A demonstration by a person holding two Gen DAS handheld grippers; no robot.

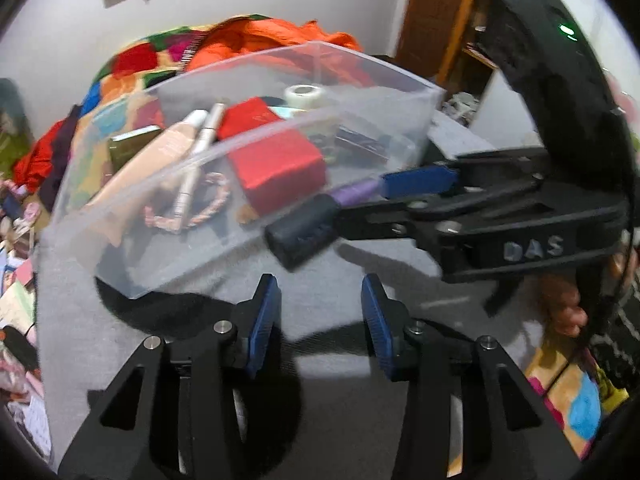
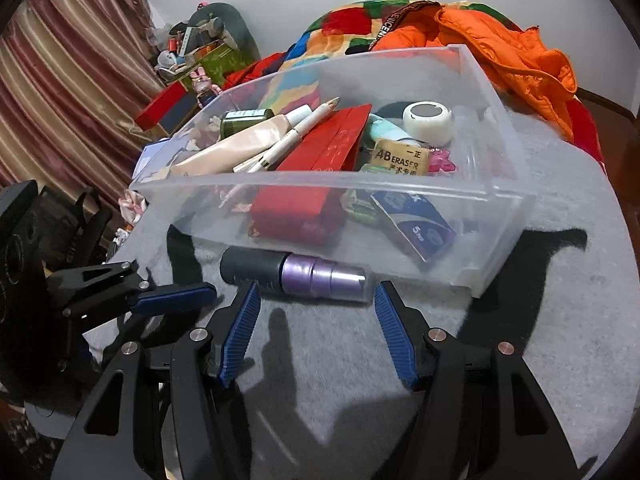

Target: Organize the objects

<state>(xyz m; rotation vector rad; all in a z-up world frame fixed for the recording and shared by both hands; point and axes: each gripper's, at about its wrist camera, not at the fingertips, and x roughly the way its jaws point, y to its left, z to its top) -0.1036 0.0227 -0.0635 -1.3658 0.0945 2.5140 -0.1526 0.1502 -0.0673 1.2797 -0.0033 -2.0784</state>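
From my seat at the remote feed, the right gripper (image 2: 316, 300) sits low in the middle of its own view with its jaws spread wide and nothing clamped between them. The purple bottle with a black cap (image 2: 292, 276) lies crosswise just past its fingertips, on its side on the grey cloth (image 2: 320, 400) and close against the near wall of the clear plastic bin (image 2: 500, 196). The left blue pad overlaps the bottle's underside in the picture, but I cannot tell whether it actually touches. The left gripper (image 1: 320, 320) shows at the bottom centre of its view, also released, its two blue pads parted over bare cloth just short of the bin. In that view the other tool reaches in from the right edge, with the bottle at its tips. The bin fills the middle of both views and is crowded. A red box (image 2: 320, 160) stands near the centre, with a cream tube (image 2: 236, 148) and a white pen (image 2: 296, 132) leaning across to its left. A tape roll (image 2: 428, 118) sits toward the back right, and an eraser (image 2: 402, 158) lies in front of it. A blue packet (image 2: 416, 224) leans against the front wall. An orange jacket (image 2: 500, 40) is heaped behind the bin at upper right.
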